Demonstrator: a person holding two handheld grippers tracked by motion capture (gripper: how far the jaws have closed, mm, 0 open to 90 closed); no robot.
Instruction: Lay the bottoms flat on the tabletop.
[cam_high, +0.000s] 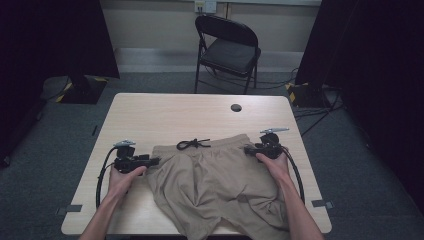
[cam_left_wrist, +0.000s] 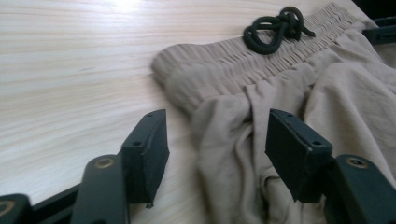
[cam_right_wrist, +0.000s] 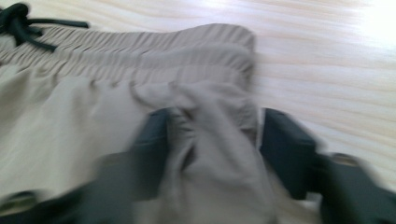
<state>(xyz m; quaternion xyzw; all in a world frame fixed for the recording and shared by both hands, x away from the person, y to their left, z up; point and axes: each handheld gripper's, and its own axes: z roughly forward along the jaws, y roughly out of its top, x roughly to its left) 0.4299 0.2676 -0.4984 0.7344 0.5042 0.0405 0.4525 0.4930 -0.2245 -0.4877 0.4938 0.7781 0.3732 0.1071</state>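
Open left gripper (cam_left_wrist: 217, 154) beside shorts (cam_high: 215, 175) waistband corner; right gripper (cam_right_wrist: 212, 149) apart astride fabric.

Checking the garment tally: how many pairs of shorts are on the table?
1: the tan shorts lie across the table's near half, waistband away from the person, between both grippers.

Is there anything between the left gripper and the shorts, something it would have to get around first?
Nothing visible. The left gripper has its jaws open right at the waistband corner of the tan shorts, with a fold of the fabric lying between them. The bare wooden table lies beside it, and the black drawstring sits farther along the waistband.
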